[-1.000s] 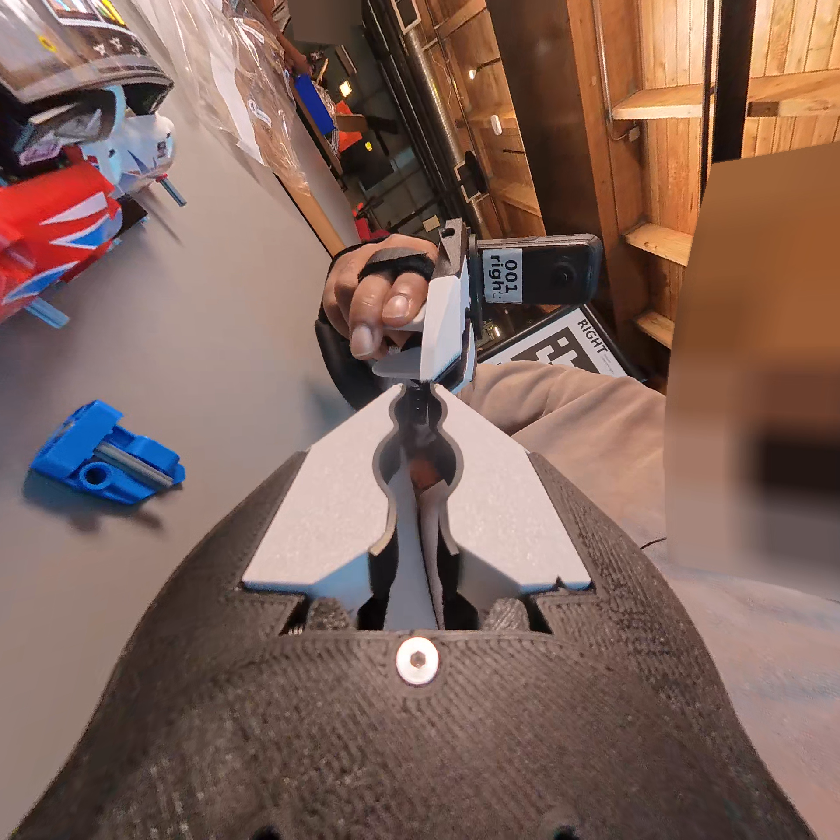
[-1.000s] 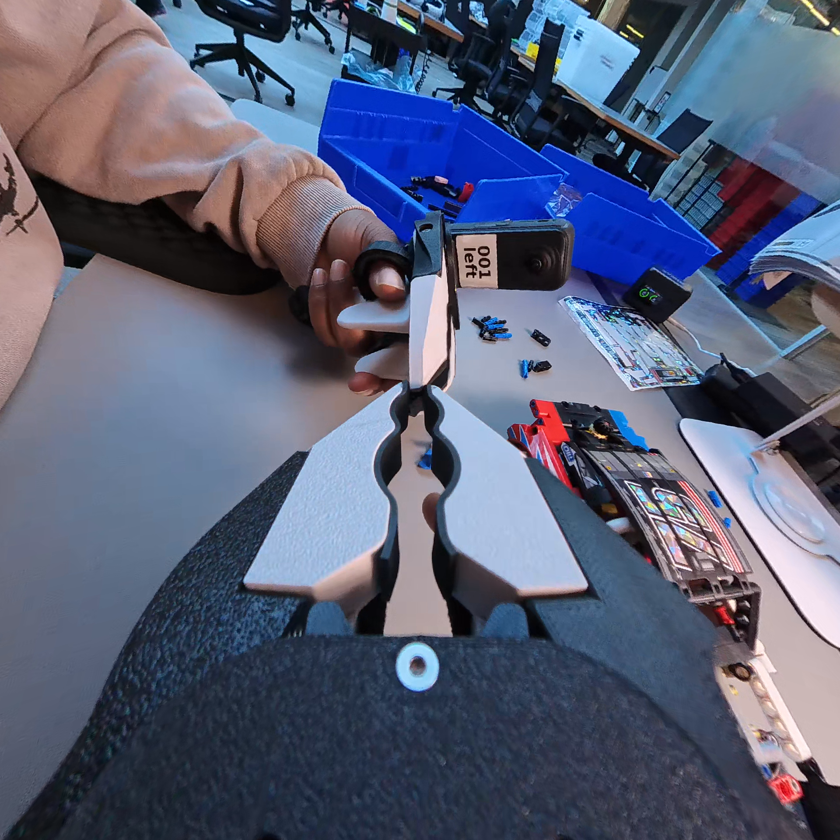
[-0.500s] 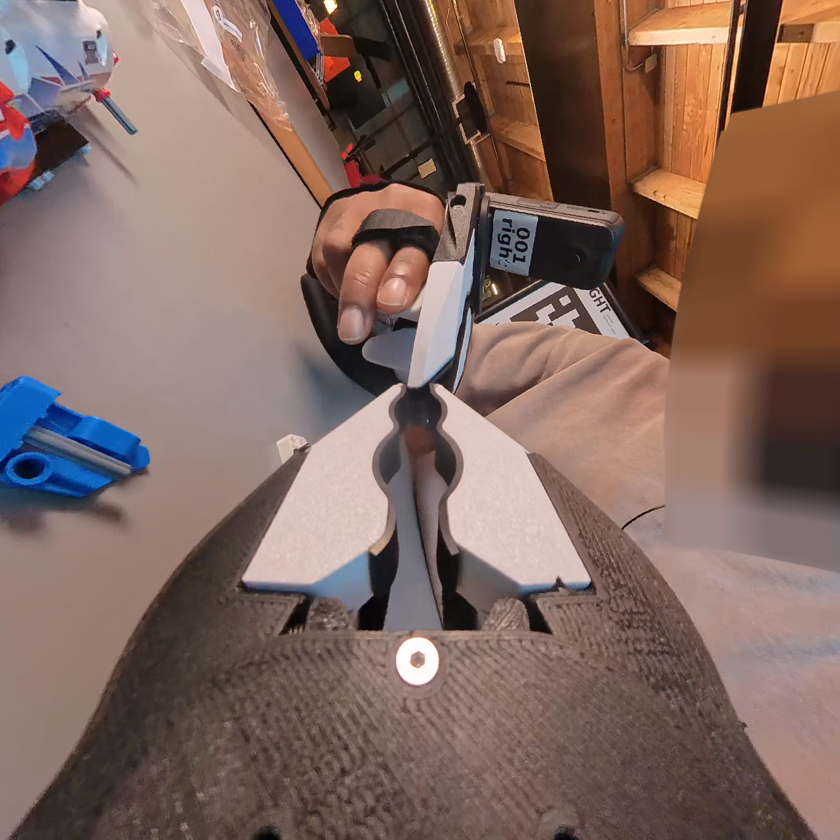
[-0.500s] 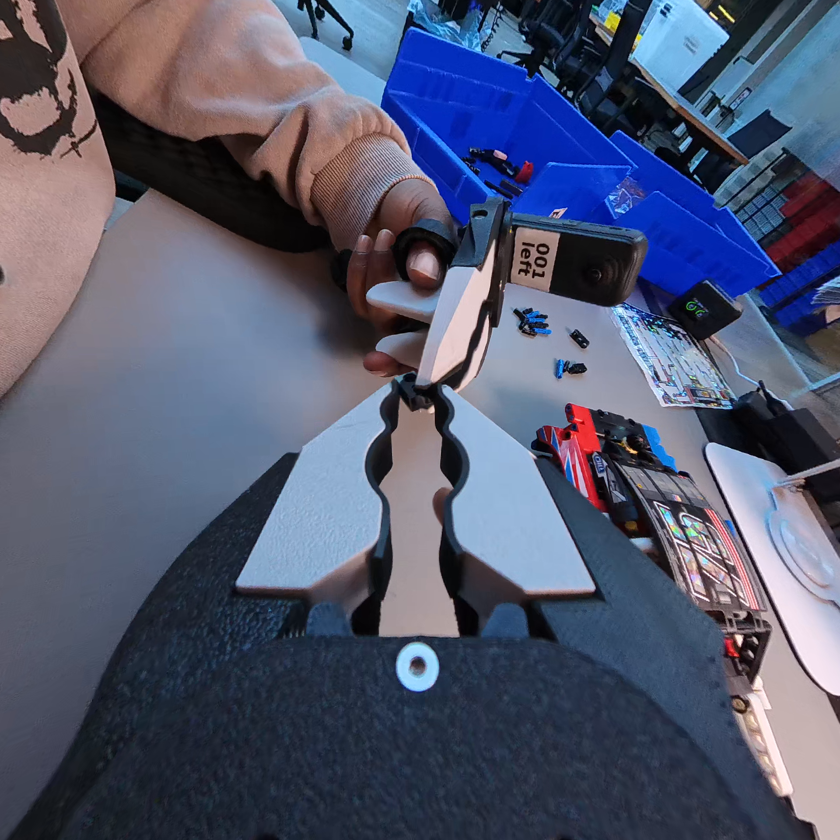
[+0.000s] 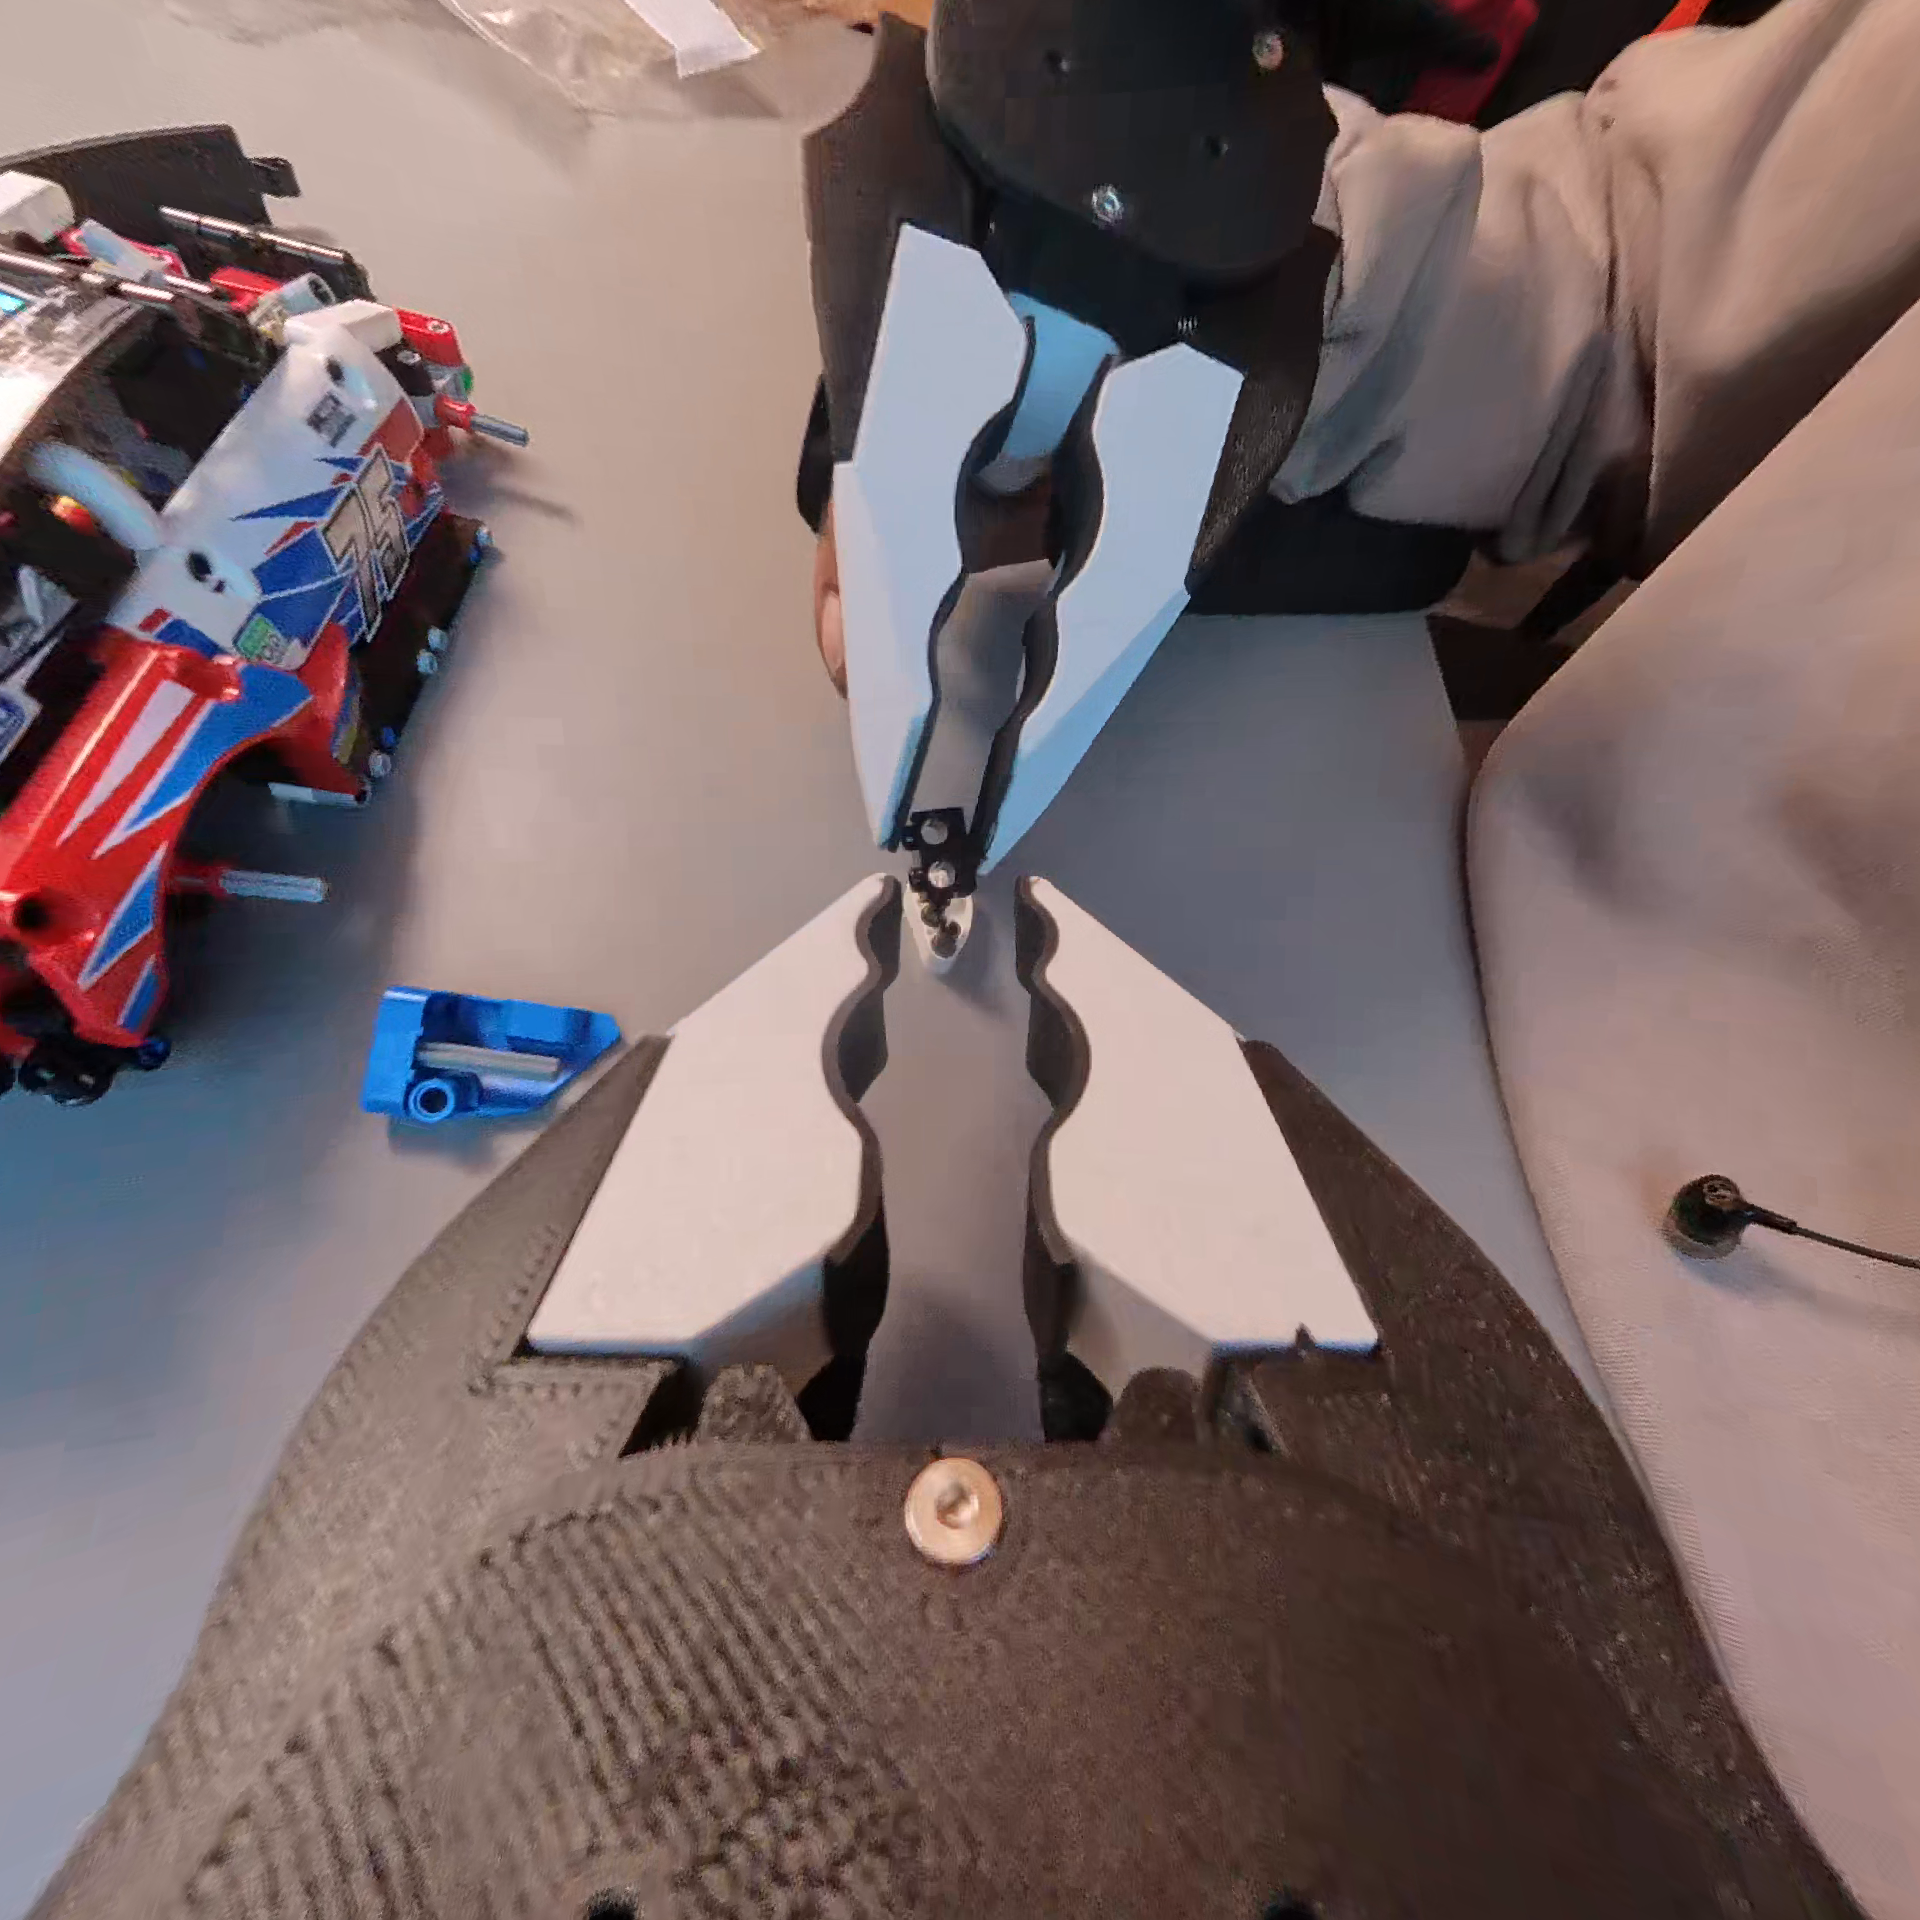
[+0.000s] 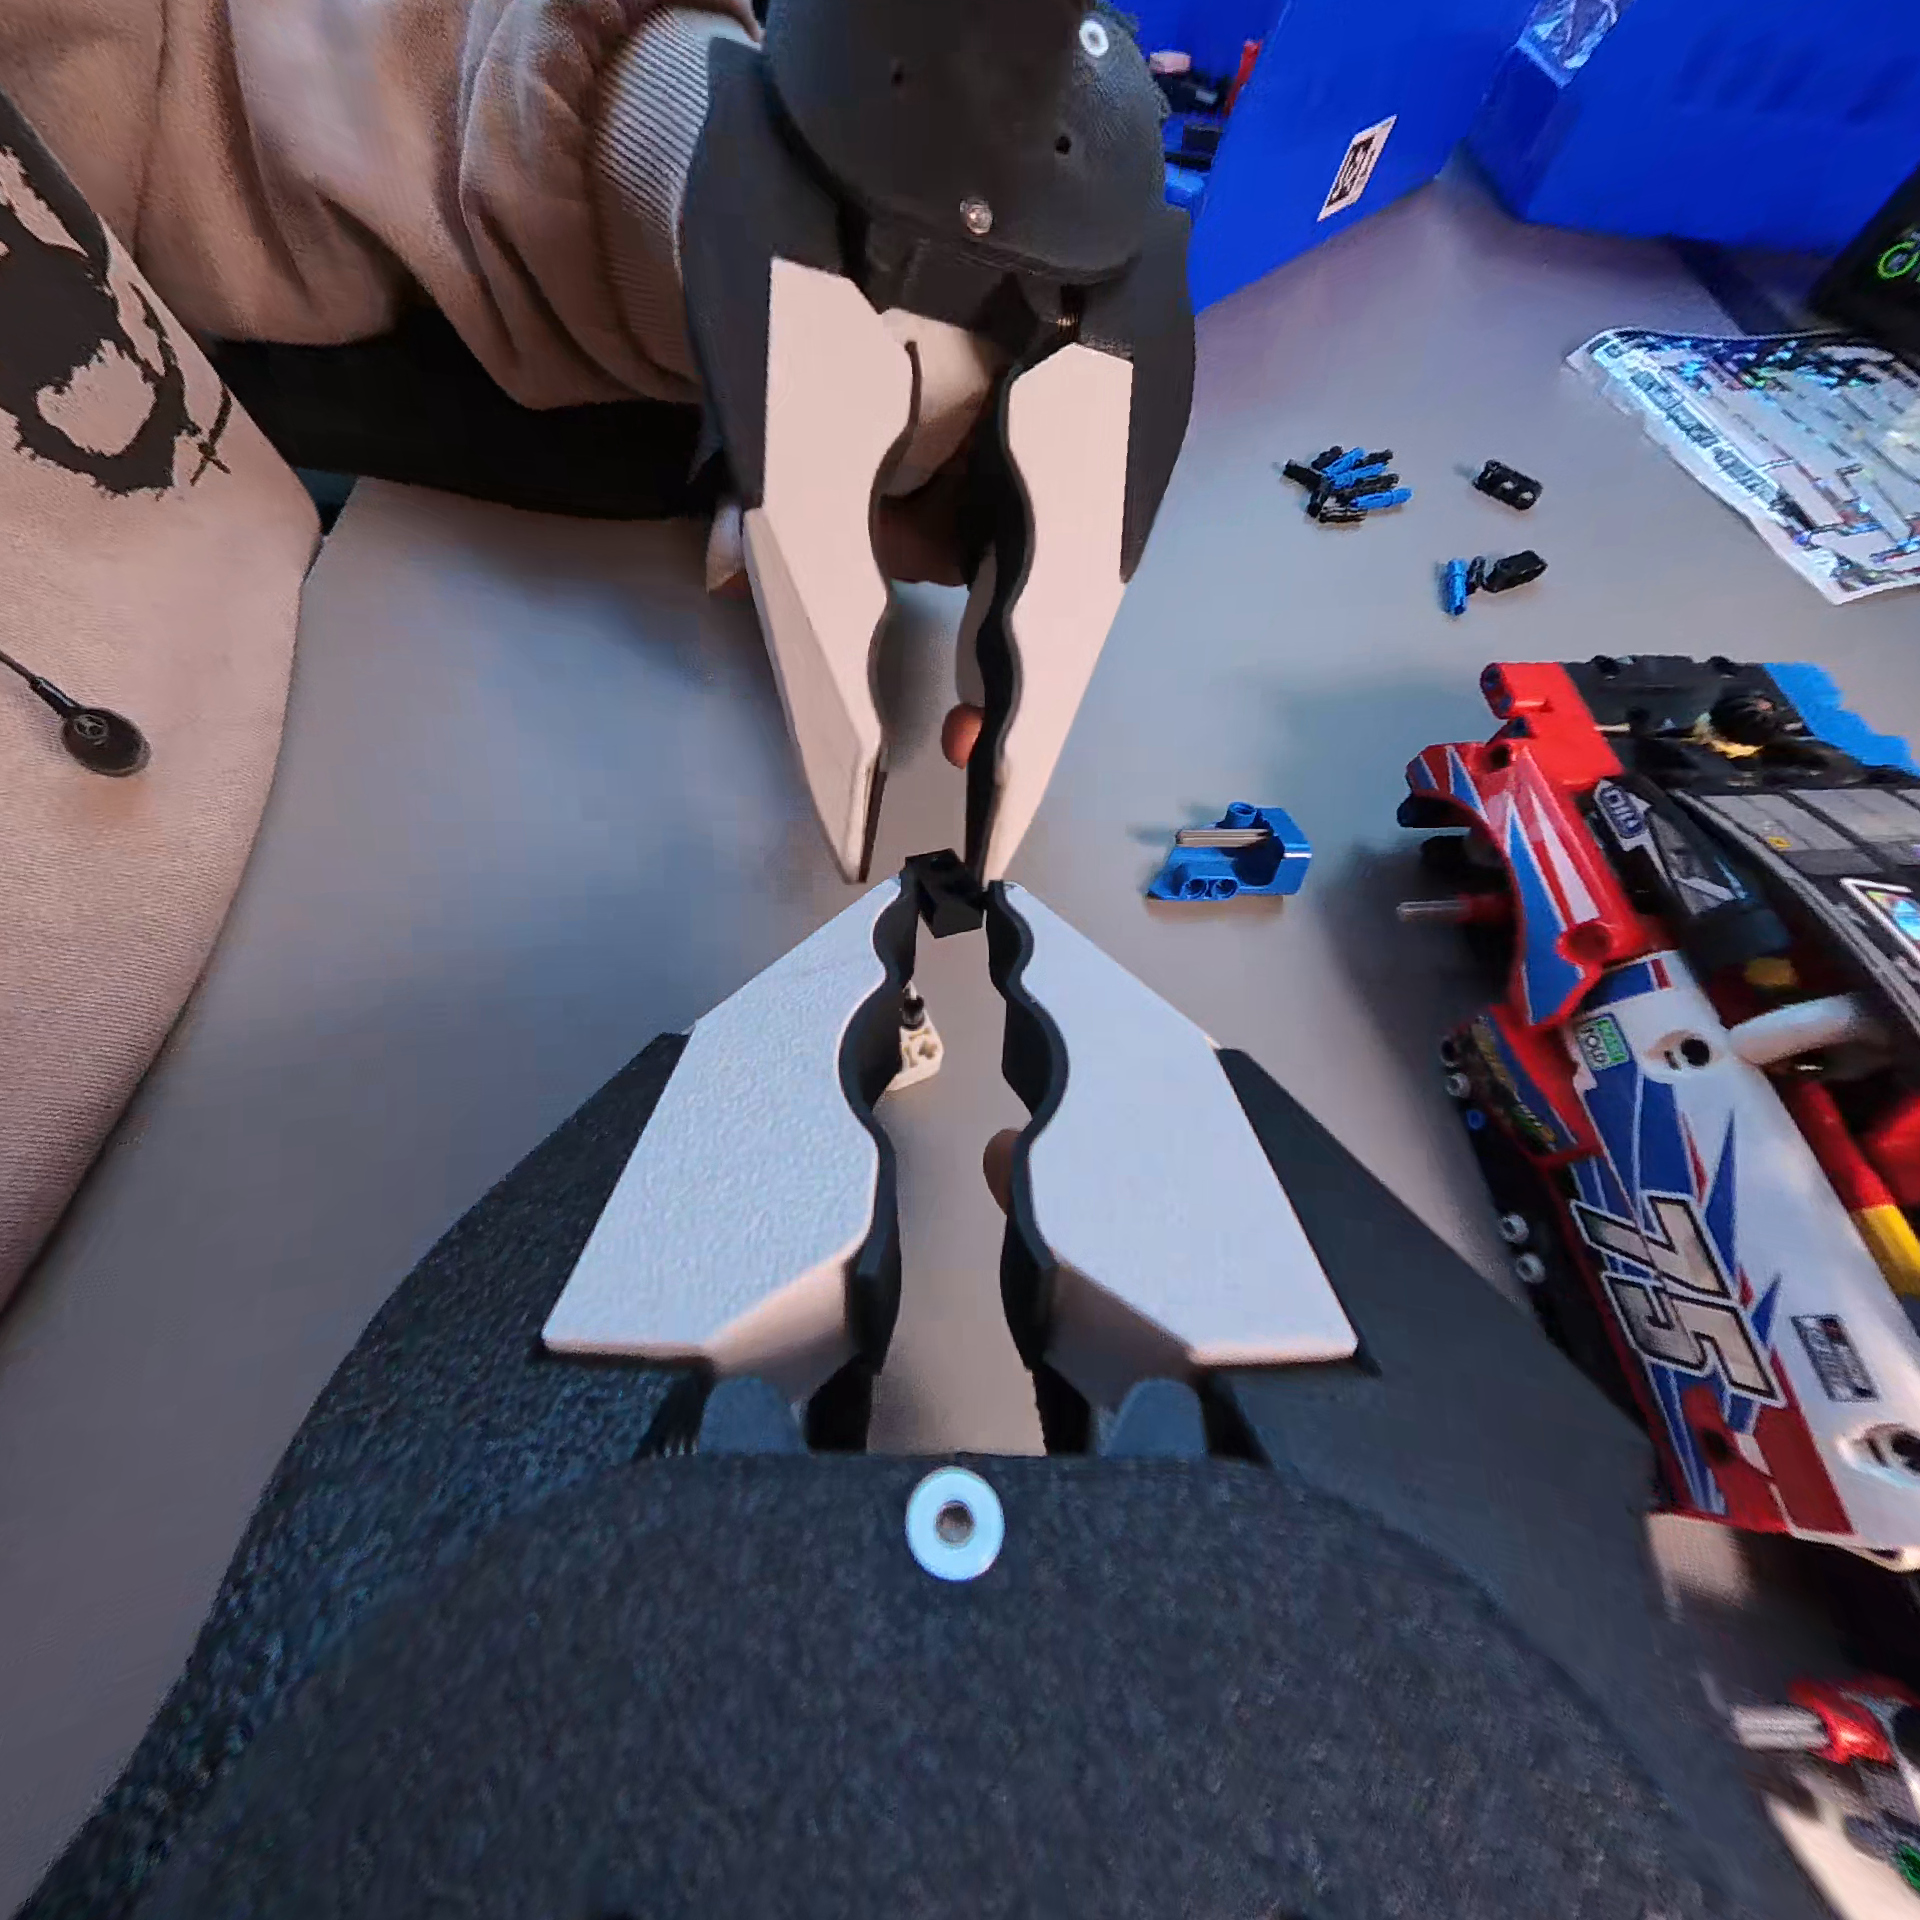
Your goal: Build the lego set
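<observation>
My right gripper (image 6: 942,894) is shut on a small black Lego connector (image 6: 940,902). A small white holed piece (image 6: 916,1051) sits just below it, and I cannot tell whether the two are joined. In the left wrist view the right gripper (image 5: 940,844) comes down from above, holding the black connector (image 5: 940,836) with the white piece (image 5: 942,935) under it. My left gripper (image 5: 956,883) is open. Its fingers stand either side of the white piece without touching it. Both grippers meet tip to tip just above the grey table (image 5: 675,727).
A red, white and blue Lego race car (image 5: 208,623) (image 6: 1662,1143) stands on the table. A blue Lego piece (image 5: 488,1049) (image 6: 1231,862) lies near it. Small black and blue pins (image 6: 1345,483), a sticker sheet (image 6: 1766,436) and blue bins (image 6: 1351,156) are farther off. The person's sweatshirt (image 5: 1714,831) is close by. My left and right fingertips are right by each other.
Both grippers have tipped down toward the table. My left gripper was shut tip to tip with the right and is now open. The right still holds the black piece.
</observation>
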Demonstrator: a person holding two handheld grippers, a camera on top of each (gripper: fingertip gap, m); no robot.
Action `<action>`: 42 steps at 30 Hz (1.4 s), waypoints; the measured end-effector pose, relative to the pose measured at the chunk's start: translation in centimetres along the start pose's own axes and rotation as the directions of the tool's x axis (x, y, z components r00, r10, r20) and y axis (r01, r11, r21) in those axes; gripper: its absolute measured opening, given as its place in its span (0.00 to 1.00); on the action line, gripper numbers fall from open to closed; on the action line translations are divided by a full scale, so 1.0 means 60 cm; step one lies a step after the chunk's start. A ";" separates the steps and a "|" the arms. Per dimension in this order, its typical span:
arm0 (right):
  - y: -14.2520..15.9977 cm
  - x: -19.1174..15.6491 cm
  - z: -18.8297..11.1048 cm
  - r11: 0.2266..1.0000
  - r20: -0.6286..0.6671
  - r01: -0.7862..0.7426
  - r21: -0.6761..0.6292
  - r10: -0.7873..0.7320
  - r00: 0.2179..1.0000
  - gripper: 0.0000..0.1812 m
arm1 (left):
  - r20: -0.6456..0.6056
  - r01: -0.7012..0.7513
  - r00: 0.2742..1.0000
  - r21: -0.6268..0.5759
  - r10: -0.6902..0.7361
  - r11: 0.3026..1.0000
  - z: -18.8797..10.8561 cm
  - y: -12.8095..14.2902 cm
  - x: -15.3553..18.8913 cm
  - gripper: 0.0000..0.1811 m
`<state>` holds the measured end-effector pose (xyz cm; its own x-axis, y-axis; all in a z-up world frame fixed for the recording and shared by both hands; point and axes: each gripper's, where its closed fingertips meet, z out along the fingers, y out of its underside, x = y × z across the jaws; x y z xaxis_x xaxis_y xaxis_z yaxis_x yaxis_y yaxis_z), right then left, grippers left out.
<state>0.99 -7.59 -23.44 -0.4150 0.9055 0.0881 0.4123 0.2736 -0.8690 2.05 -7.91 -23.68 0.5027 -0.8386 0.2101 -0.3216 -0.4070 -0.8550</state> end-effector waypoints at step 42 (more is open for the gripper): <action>0.049 -0.014 0.008 0.986 0.076 0.089 -0.141 -0.079 0.994 0.05 | 0.149 -0.067 0.984 -0.164 0.092 0.984 0.029 0.031 -0.004 0.05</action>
<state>2.16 -7.70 -26.28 -0.5069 0.8537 0.1190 0.4839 0.3962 -0.7803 2.74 -7.83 -26.16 0.5851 -0.8090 0.0569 -0.4822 -0.4034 -0.7777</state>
